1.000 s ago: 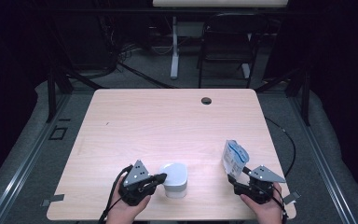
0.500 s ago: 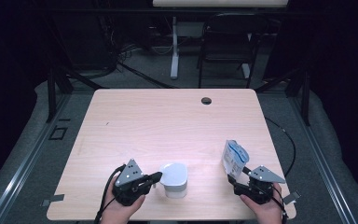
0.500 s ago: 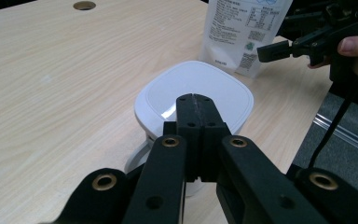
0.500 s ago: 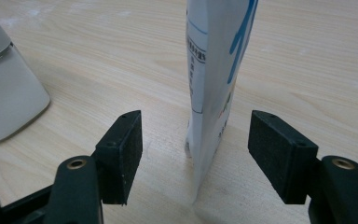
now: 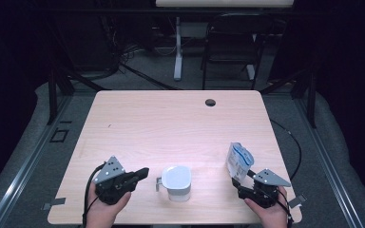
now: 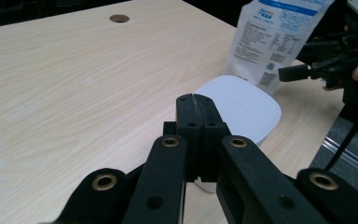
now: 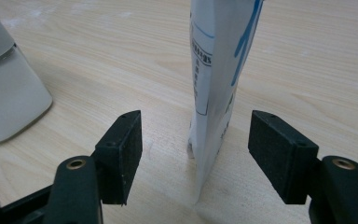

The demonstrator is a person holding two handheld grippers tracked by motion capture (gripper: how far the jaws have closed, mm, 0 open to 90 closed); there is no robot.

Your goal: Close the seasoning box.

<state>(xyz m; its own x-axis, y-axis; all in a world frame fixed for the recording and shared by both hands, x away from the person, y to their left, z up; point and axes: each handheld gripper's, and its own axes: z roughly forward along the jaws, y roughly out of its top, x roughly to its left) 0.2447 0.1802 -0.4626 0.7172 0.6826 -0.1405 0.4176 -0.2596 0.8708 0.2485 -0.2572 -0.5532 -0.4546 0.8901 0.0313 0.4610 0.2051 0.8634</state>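
Our left gripper [image 5: 143,172] is closed beside the lidded white container [image 5: 177,182]; our right gripper [image 7: 193,149], jaws open, straddles the upright pouch [image 5: 239,160].

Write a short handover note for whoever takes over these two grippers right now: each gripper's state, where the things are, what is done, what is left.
Left gripper: shut, empty, beside the white lidded container, not touching it.
Right gripper: open, jaws either side of the upright blue-and-white pouch, pads not pressing.
Both things stand near the table's front edge.
Done: nothing gripped yet.
Left: probably close on the pouch, then deal with the container.
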